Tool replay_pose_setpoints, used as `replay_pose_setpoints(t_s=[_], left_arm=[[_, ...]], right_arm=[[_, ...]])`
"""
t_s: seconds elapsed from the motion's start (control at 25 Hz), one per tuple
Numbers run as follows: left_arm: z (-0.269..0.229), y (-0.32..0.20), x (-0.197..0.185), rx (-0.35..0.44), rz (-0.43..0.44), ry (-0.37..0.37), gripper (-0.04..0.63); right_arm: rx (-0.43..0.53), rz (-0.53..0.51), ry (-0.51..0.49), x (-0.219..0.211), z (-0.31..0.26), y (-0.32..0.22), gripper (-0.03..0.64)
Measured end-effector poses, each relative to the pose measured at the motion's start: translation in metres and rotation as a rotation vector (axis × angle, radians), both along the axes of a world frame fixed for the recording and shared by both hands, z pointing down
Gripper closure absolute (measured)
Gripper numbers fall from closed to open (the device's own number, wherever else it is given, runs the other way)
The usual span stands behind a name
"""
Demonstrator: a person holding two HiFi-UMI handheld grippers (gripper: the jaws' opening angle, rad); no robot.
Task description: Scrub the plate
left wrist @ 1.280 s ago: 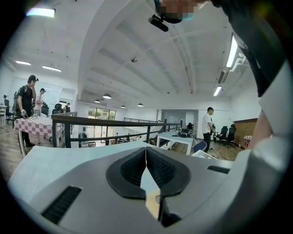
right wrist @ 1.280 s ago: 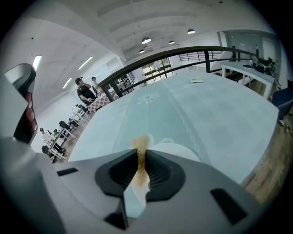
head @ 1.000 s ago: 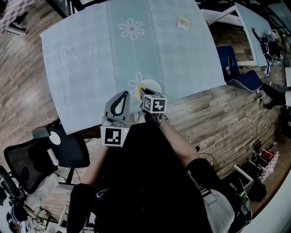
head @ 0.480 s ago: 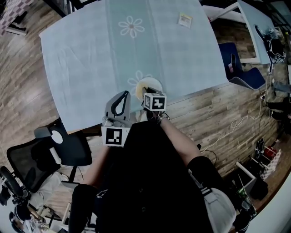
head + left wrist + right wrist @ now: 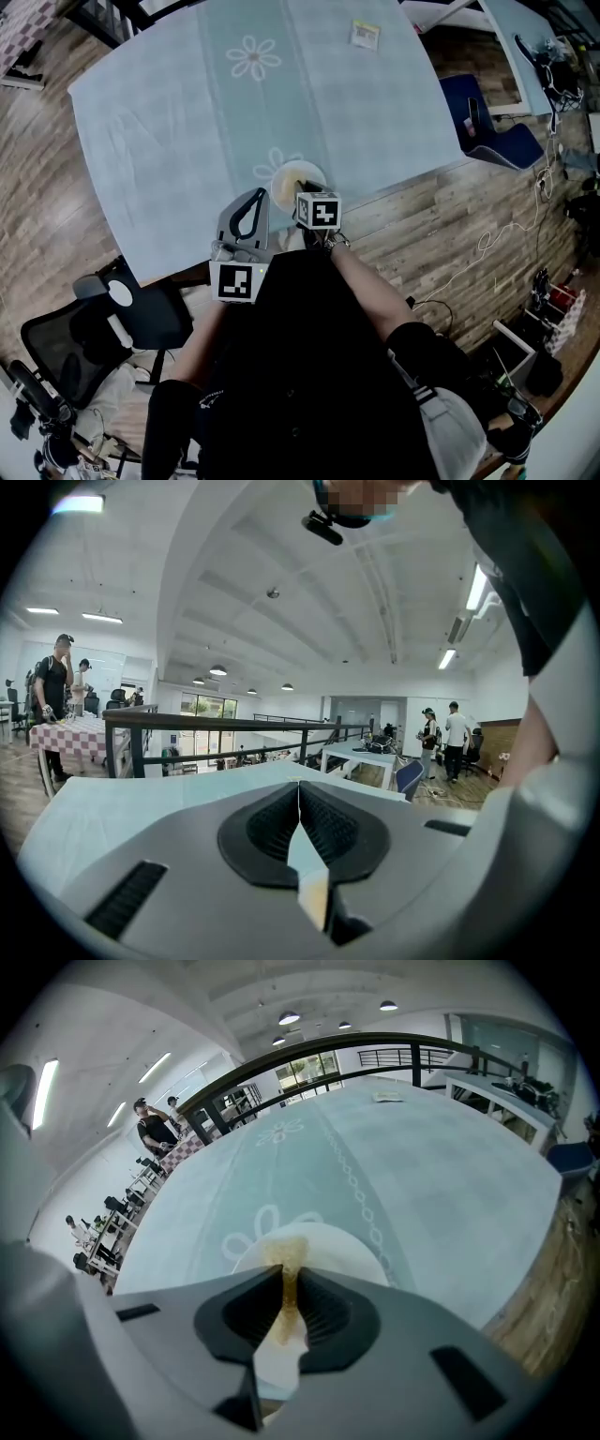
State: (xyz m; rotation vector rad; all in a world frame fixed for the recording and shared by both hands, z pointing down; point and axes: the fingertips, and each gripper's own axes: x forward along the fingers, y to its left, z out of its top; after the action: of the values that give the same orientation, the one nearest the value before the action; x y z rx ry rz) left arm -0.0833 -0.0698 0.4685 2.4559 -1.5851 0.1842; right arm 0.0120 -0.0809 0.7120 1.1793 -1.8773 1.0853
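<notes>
A white plate [image 5: 310, 172] lies on the light blue tablecloth near the table's front edge; the right gripper view shows it just beyond the jaws [image 5: 342, 1246]. My right gripper [image 5: 298, 191] is over the plate's near side, shut on a yellow-brown sponge [image 5: 284, 1258] whose tip touches the plate. My left gripper [image 5: 254, 193] hovers just left of the plate, level above the cloth. In the left gripper view it [image 5: 298, 786] is shut with nothing between its pads.
The table [image 5: 169, 112] carries a flower-print cloth and a small packet [image 5: 366, 34] at its far right. A black office chair [image 5: 103, 319] stands at the left and a blue seat [image 5: 487, 131] at the right on the wooden floor. People stand in the background.
The head view has shifted slightly. Both grippers stay in about the same place by the plate, the right one still shut on the sponge.
</notes>
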Motion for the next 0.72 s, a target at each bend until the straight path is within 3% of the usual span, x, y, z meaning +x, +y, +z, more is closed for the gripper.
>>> replay_pose_setpoints(t_s=[0.32, 0.72], left_arm=[[-0.001, -0.005, 0.015, 0.013, 0.048, 0.010, 0.581], [0.000, -0.011, 0.037, 0.014, 0.138, 0.010, 0.581]], right_arm=[[0.023, -0.003, 0.043, 0.013, -0.003, 0.001, 0.565], [0.033, 0.070, 0.078, 0.037, -0.003, -0.001, 0.565]])
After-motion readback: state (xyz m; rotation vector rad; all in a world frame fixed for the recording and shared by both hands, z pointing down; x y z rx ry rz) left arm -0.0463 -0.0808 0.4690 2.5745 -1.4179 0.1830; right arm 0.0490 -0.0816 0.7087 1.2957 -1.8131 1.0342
